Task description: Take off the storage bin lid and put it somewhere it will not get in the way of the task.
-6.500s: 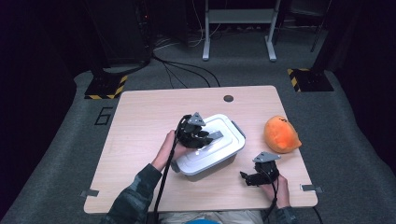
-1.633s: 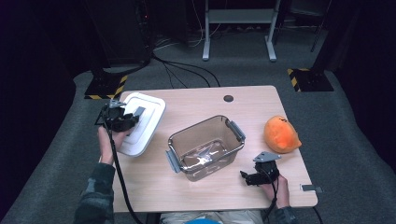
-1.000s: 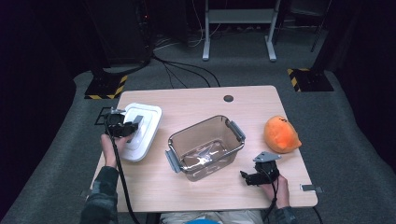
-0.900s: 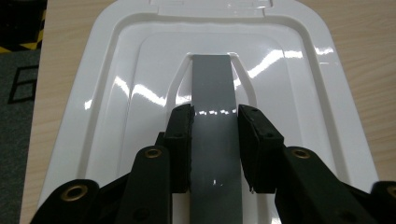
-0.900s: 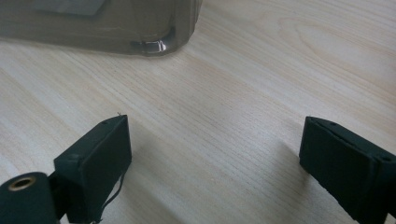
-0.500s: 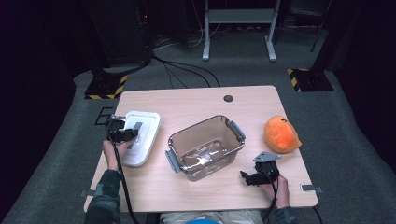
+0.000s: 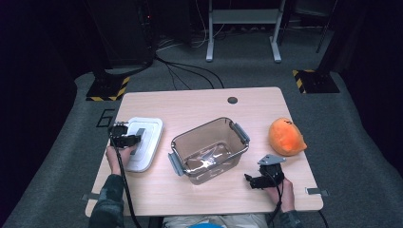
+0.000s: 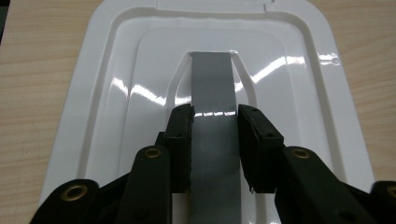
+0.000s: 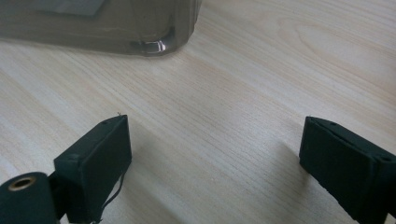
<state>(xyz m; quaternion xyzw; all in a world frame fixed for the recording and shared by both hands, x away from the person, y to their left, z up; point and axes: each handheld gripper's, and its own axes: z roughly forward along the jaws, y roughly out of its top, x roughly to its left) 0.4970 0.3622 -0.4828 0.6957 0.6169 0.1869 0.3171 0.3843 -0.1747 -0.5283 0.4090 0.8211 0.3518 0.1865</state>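
High view: left claw [image 7: 124, 140] sits at 9 o'clock on the bench [image 7: 199, 102], over the white lid [image 7: 148, 129], which lies flat near the bench's left edge. The claw and hand cover the lid's near-left part, so its grey handle strip [image 7: 140, 135] shows only partly there. Left claw view: jaws closed tight on both sides of the grey handle strip [image 8: 212, 93], pads pressing it; the strip's near end is cut off by the bottom of the frame, and the lid's [image 8: 116, 70] near corners are hidden behind the jaws. No lettering readable on the lid, just glare streaks.

Clear plastic container [image 7: 210, 148] w/ grey side clips stands at bench centre, open-topped, well apart from the lid. Something pale and shiny inside its bottom, too blurred to name.

Right claw [image 7: 256, 180] rests at 5 o'clock on the bench, jaws spread wide, holding nothing; right claw view has bare wood between the pads [image 9: 95, 158], container corner [image 9: 154, 28] cut off at top.

Orange plush toy [image 7: 285, 137] at 3 o'clock; small dark mark on top, unreadable. Floor marking [image 7: 105, 118] left of the bench looks like a "6" or similar, not sure.
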